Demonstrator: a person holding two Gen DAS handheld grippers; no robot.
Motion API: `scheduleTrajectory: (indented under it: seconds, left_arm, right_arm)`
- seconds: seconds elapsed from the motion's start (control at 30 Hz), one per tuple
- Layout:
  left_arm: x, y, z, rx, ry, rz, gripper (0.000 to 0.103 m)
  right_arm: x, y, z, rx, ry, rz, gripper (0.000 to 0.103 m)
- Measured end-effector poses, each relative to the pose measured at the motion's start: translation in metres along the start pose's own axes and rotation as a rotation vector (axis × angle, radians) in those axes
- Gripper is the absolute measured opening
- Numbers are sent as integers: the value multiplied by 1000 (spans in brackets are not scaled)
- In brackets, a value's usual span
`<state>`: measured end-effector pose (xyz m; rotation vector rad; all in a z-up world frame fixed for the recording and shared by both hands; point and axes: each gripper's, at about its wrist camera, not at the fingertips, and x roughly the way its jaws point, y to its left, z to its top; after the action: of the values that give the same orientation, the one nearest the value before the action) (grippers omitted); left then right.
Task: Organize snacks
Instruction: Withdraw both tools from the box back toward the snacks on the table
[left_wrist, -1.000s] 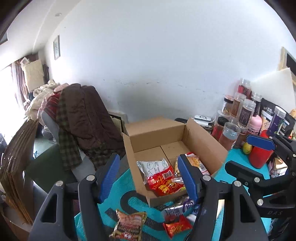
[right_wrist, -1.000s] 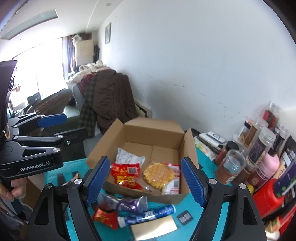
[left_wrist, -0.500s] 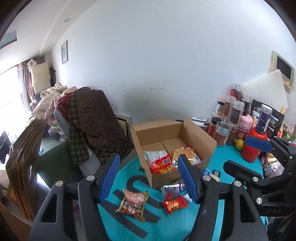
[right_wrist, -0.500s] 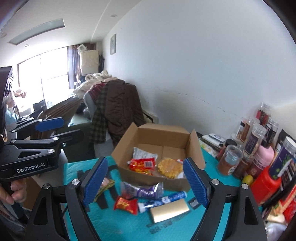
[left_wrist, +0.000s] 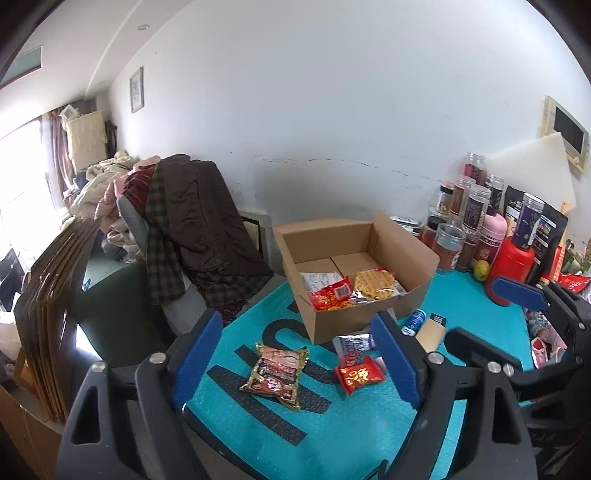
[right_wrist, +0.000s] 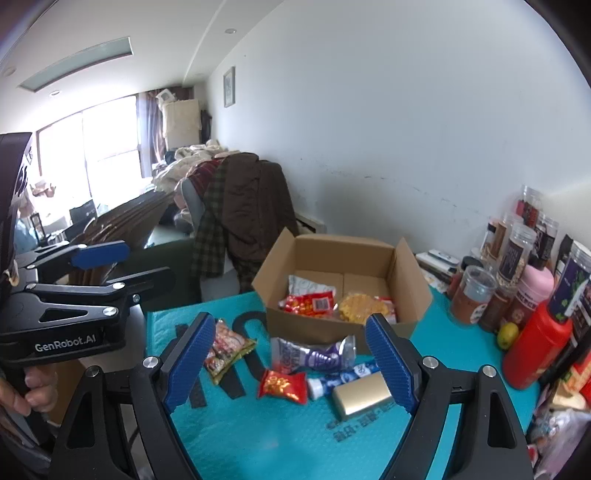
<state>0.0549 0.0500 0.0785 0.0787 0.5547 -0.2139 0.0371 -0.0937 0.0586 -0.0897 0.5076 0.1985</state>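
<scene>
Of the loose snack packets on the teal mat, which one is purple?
The crinkled purple packet, lying right in front of the cardboard box. The small packet beside it is red, and the flat packet further left is multicoloured.

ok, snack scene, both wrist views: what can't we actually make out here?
- Purple foil snack pouch: left wrist view, its right end sits behind the left gripper's blue pad.
- Brown cardboard box: right wrist view, the near wall hides part of the floor and the packets' lower edges.
- Clear plastic jars: labels too small to read.
- Small dark flat item: too small to identify.
</scene>
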Motion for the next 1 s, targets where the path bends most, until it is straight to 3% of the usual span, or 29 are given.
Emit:
scheduleTrajectory:
  seconds: [0.2,1.0]
  left_arm:
    - [12,12,-7,-17,34,-8,84]
    - [84,36,-54,-24,194,-66,84]
  right_arm:
    - [11,7,-7,-2,21,-10,91]
    - [91,15,-61,87,183,80,91]
